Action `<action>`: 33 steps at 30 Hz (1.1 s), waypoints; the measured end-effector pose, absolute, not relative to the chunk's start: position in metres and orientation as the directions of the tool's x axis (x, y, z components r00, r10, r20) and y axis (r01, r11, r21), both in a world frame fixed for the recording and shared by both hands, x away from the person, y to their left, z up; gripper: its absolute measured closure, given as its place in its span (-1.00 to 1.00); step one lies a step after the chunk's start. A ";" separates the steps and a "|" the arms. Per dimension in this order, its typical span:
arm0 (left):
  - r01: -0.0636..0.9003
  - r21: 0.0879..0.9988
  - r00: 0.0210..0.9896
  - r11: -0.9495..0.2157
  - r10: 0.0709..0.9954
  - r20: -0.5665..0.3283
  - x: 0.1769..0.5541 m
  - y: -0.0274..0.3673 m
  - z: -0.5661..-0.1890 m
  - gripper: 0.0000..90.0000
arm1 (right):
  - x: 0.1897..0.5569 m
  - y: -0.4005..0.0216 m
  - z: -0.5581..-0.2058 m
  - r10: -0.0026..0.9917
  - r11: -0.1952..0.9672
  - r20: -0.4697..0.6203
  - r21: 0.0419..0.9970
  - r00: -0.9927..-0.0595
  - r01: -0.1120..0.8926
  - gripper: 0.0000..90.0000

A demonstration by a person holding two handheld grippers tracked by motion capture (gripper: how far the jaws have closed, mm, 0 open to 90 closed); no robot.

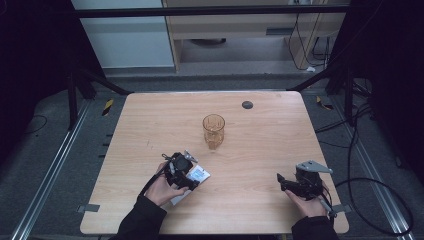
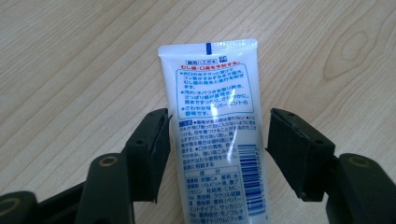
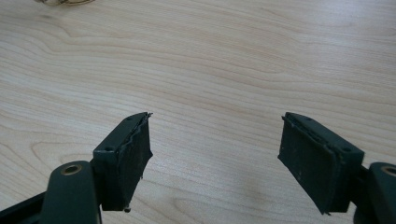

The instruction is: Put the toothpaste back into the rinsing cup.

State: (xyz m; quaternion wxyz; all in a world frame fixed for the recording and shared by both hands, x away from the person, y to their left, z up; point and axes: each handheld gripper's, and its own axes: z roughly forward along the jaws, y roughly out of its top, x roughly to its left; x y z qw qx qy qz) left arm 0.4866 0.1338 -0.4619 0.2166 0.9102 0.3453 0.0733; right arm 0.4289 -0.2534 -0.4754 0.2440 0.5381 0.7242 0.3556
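Note:
A white toothpaste tube with blue and red print lies flat on the wooden table, crimped end pointing away. My left gripper is open and straddles the tube, one jaw close on each side with a thin gap. In the high view the left gripper is near the front left, over the tube. An amber ribbed glass stands upright at the table's middle, just beyond. My right gripper is open over bare wood, and it sits at the front right.
A small black round disc lies near the table's far edge. The glass's base peeks in at the top left of the right gripper view. Black frame posts, floor rails and cables surround the table.

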 end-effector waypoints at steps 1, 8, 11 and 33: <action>0.597 0.445 0.751 -0.668 0.660 -0.016 0.487 0.134 -0.462 -0.15 | 0.429 -0.253 -0.475 0.953 0.168 0.029 0.778 -0.302 0.606 -0.45; 0.603 0.430 0.748 -0.671 0.664 -0.013 0.488 0.132 -0.467 -0.15 | 0.429 -0.253 -0.475 0.953 0.166 0.031 0.778 -0.302 0.605 -0.45; 0.604 0.427 0.749 -0.673 0.663 -0.015 0.489 0.132 -0.468 -0.16 | 0.429 -0.253 -0.475 0.953 0.169 0.028 0.778 -0.303 0.605 -0.45; 0.619 0.409 0.741 -0.671 0.671 -0.022 0.489 0.129 -0.471 -0.01 | 0.429 -0.253 -0.475 0.951 0.172 0.029 0.777 -0.308 0.605 -0.43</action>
